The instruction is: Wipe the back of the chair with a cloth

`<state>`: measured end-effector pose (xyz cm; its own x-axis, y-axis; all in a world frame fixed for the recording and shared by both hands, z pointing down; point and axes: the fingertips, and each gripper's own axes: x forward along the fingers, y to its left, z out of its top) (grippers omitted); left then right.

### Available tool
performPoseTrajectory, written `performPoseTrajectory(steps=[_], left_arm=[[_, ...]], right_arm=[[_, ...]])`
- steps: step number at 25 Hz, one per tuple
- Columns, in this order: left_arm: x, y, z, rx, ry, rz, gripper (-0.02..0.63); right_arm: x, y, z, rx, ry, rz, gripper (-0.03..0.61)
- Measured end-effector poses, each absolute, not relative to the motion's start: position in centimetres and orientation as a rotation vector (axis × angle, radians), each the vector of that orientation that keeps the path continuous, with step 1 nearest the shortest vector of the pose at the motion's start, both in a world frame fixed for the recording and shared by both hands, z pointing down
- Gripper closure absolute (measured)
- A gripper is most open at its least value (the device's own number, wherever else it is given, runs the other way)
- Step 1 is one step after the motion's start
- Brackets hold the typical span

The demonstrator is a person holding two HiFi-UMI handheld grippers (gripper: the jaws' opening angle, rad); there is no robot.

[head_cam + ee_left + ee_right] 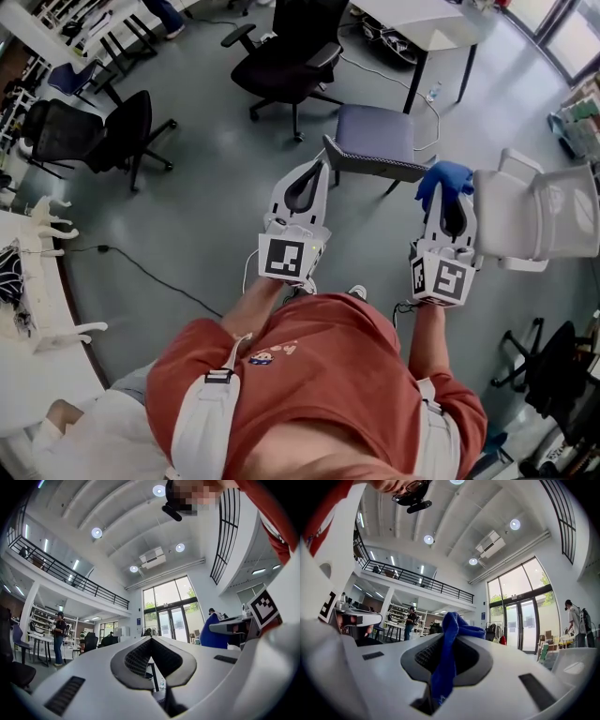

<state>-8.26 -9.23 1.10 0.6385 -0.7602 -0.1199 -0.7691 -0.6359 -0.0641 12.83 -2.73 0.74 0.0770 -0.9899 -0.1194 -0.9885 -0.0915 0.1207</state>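
A blue cloth [443,177] is bunched at the tip of my right gripper [448,192], whose jaws are shut on it. In the right gripper view the cloth [443,667] hangs down between the jaws of that gripper [450,637] and sticks out past the tips. My left gripper [319,169] is shut with nothing in it, and its tips meet in the left gripper view [151,640]. Both grippers are held up, pointing forward. A grey-blue cushioned chair [375,134] stands just ahead, its back edge [373,168] between the two gripper tips.
A white chair [534,214] stands close on the right, beside the right gripper. Black office chairs stand ahead [286,56] and at the far left [112,131]. A white table [427,23] is at the back, and a white desk edge [42,319] at the left with a cable [141,272] on the floor.
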Motion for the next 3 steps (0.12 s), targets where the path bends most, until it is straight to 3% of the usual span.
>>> performPoseTrajectory(steps=[3], left_arm=[[-7.97,-9.39,1.45,-2.749,1.285,0.129,0.6]], right_arm=[[12.94,-3.03,1.19,2.289,-2.11,-0.258,0.523]])
